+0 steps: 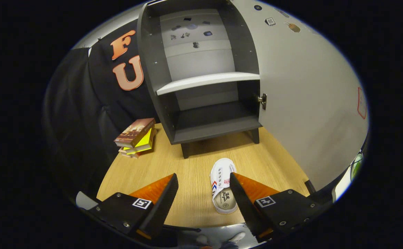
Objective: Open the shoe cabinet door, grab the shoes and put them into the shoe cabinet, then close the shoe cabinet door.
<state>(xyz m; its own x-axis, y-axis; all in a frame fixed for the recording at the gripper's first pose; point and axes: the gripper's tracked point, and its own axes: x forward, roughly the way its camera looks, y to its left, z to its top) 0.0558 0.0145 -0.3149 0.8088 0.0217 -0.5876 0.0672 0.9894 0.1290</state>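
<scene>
A grey shoe cabinet (204, 103) stands at the back of the wooden table (173, 162), its door (305, 97) swung wide open to the right. Inside I see a white shelf (208, 81) and a dark bottom compartment with nothing in it. A small white shoe (223, 185) with red and blue stripes lies on the table, toe toward the cabinet. My gripper (204, 186) is open above the table. The shoe sits between the fingers, close against the right finger (243, 200) and apart from the left one.
A small stack of books (135, 137) lies on the table left of the cabinet. Black cloth walls the left side. The open door stands along the right of the table. Below the table's near edge, shoes on the floor (222, 240) show.
</scene>
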